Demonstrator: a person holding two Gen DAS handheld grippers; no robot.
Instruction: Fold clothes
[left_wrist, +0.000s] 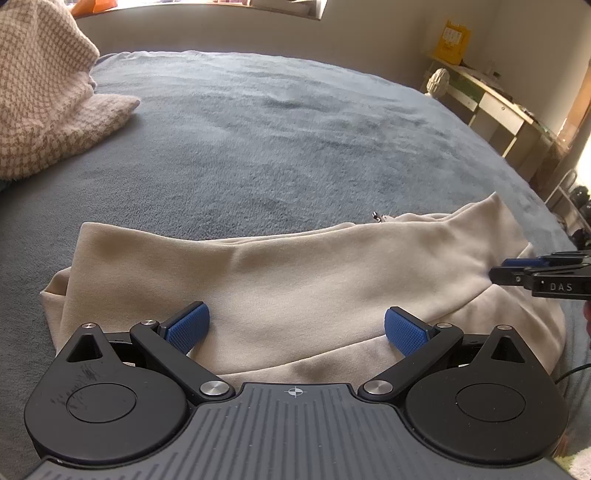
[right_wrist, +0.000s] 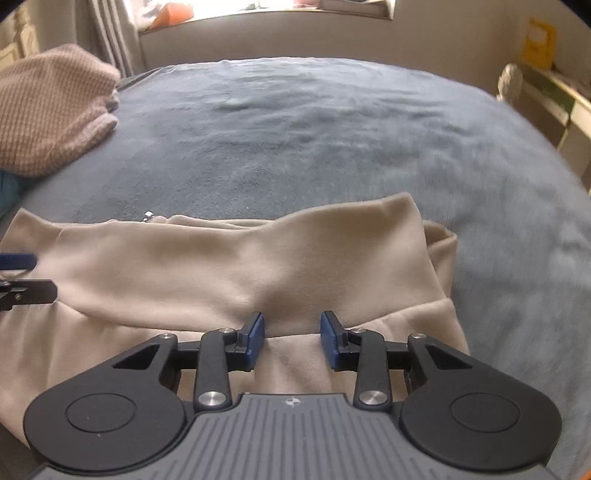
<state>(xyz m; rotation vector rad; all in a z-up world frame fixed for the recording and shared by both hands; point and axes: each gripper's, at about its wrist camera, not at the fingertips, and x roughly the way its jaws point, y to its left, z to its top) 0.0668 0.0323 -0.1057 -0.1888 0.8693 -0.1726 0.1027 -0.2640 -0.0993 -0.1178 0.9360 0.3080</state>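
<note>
A cream garment (left_wrist: 295, 266) (right_wrist: 207, 266) lies folded across the near part of a grey-blue bed cover (left_wrist: 277, 136) (right_wrist: 314, 140), with a small metal zip pull (left_wrist: 376, 216) (right_wrist: 148, 215) at its far edge. My left gripper (left_wrist: 295, 326) stands wide open just above the cloth, its blue pads (left_wrist: 188, 325) well apart and empty. My right gripper (right_wrist: 293, 332) is lowered onto the garment's folded band near its right end. Its jaws are narrowed around a raised fold, and the pads (right_wrist: 256, 332) do not visibly pinch it. Each gripper shows from the side in the other's view (left_wrist: 502, 269) (right_wrist: 33, 275).
A beige houndstooth knit (left_wrist: 44, 92) (right_wrist: 48, 110) is heaped at the bed's far left. A low shelf unit (left_wrist: 498, 107) (right_wrist: 561, 107) stands along the right wall. A wall and window sill (left_wrist: 221, 14) run behind the bed. A thin cable (left_wrist: 576, 373) lies at the right.
</note>
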